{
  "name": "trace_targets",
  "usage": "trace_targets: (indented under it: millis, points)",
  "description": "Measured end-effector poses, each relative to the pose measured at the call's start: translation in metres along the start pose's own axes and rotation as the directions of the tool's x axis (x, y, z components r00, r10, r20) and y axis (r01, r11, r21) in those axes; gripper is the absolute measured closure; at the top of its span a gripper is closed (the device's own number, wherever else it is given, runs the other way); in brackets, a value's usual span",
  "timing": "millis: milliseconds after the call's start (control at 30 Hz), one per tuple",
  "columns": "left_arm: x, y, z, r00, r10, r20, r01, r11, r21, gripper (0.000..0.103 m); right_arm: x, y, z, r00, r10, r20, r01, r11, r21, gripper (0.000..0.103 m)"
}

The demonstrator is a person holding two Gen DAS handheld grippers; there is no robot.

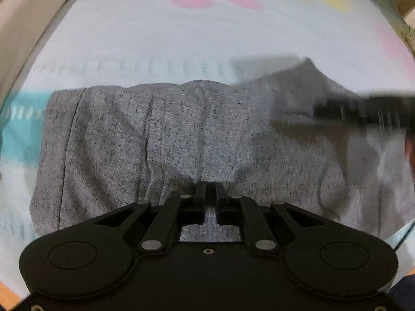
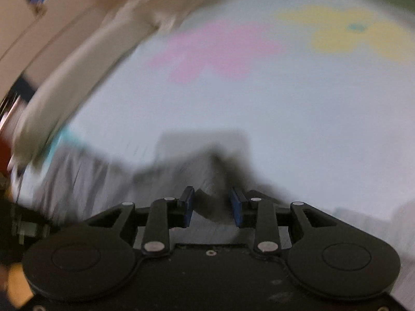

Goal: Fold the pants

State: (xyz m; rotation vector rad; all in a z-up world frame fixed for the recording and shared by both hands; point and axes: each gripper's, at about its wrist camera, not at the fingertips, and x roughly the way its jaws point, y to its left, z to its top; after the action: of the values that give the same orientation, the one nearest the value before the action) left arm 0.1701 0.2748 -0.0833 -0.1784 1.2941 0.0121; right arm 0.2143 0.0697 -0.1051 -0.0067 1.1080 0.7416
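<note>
A pale sheet [image 1: 181,39] with pink and yellow flowers is spread wide, much bare room left beyond the grey pants [image 1: 129,134], which are laid folded across its near part. Only in the left wrist view is their speckled cloth seen sharply, bunched and clenched in the left gripper [image 1: 210,189]. In the blurred right wrist view the right gripper [image 2: 212,208] is seen released, jaws apart over a raised corner of cloth.

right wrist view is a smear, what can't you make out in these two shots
- Right wrist view: motion blur smears the grey pants; whether fabric touches the right gripper pads is unclear.
- Left wrist view: a blurred dark shape hides the pants' right part.
- Left gripper: its body hides the near hem.
</note>
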Motion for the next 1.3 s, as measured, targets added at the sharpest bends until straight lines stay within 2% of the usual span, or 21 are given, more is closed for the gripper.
trace_targets:
  millis: [100,167,267,333,433,533,600,700,833,900,967,1000,1033,1067,1100,1167,1233,1300]
  points:
    - [-0.001,0.012,0.003,1.000,-0.025,-0.012,0.024,0.999,-0.043,0.087,-0.006,0.017,-0.026,0.999,0.025,-0.030,-0.028,0.994,-0.106,0.069]
    - [0.000,0.022,0.005,1.000,-0.022,-0.016,0.021,0.999,-0.044,0.087,-0.010,0.023,-0.039,0.997,0.057,-0.060,-0.064,0.990,-0.124,0.069]
    - [0.000,0.019,0.005,1.000,-0.002,-0.013,0.002,1.000,-0.019,0.087,-0.017,0.031,-0.037,0.997,0.047,-0.053,-0.055,0.985,-0.164,0.070]
    - [0.002,0.017,0.003,1.000,0.008,-0.010,-0.008,1.000,-0.006,0.087,-0.037,0.031,-0.030,0.998,0.038,0.049,-0.029,0.984,-0.177,0.070]
    - [0.005,0.015,0.002,1.000,0.014,-0.010,-0.014,1.000,-0.005,0.087,-0.058,0.016,-0.012,0.979,-0.011,0.202,0.030,0.995,-0.092,0.070]
    - [0.007,0.012,0.001,1.000,0.019,-0.010,-0.019,1.000,-0.002,0.087,-0.054,-0.002,0.015,0.975,-0.036,0.218,0.034,0.999,0.012,0.068]
    - [0.007,0.006,0.001,1.000,0.021,-0.005,-0.021,1.000,0.005,0.087,-0.039,-0.010,0.027,0.982,-0.032,0.188,0.020,0.998,0.064,0.066]
    - [-0.002,0.001,-0.002,1.000,0.013,0.005,-0.013,1.000,0.006,0.087,-0.013,-0.018,0.037,0.995,0.037,0.090,-0.051,0.986,0.157,0.066]
    - [-0.003,0.005,-0.009,1.000,0.001,0.008,-0.001,1.000,-0.003,0.087,0.012,-0.016,0.028,0.991,0.128,-0.043,-0.115,0.966,0.232,0.066]
    - [-0.003,0.006,-0.011,1.000,0.002,0.009,-0.002,1.000,-0.006,0.087,0.004,-0.019,0.023,0.991,0.132,-0.025,-0.122,0.964,0.236,0.066]
    - [-0.004,0.005,-0.014,1.000,0.006,0.011,-0.006,1.000,-0.001,0.087,0.006,-0.021,0.024,0.979,0.194,-0.053,-0.172,0.944,0.280,0.066]
    - [-0.004,0.004,-0.015,1.000,0.007,0.012,-0.007,1.000,-0.002,0.087,0.013,-0.018,0.024,0.969,0.240,-0.063,-0.211,0.930,0.302,0.067]
    - [-0.004,0.004,-0.016,1.000,0.007,0.014,-0.007,1.000,-0.005,0.087,0.012,-0.015,0.023,0.966,0.252,-0.052,-0.226,0.928,0.295,0.071]
    - [-0.004,0.004,-0.017,1.000,0.006,0.014,-0.006,1.000,-0.006,0.087,0.007,-0.008,0.024,0.972,0.230,-0.043,-0.212,0.944,0.253,0.087]
    - [-0.003,0.004,-0.018,1.000,0.006,0.015,-0.006,1.000,-0.008,0.087,0.001,0.001,0.027,0.978,0.205,-0.037,-0.194,0.962,0.190,0.098]
    - [-0.002,0.005,-0.019,1.000,0.009,0.018,-0.008,1.000,-0.008,0.087,-0.016,0.013,0.035,0.977,0.213,0.024,-0.214,0.969,0.126,0.098]
    - [-0.002,0.003,-0.022,1.000,0.014,0.019,-0.015,1.000,0.001,0.087,-0.033,0.017,0.040,0.961,0.262,0.088,-0.272,0.955,0.123,0.098]
    - [0.000,0.002,-0.022,1.000,0.021,0.020,-0.021,1.000,0.006,0.087,-0.039,0.015,0.042,0.963,0.247,0.112,-0.259,0.958,0.120,0.098]
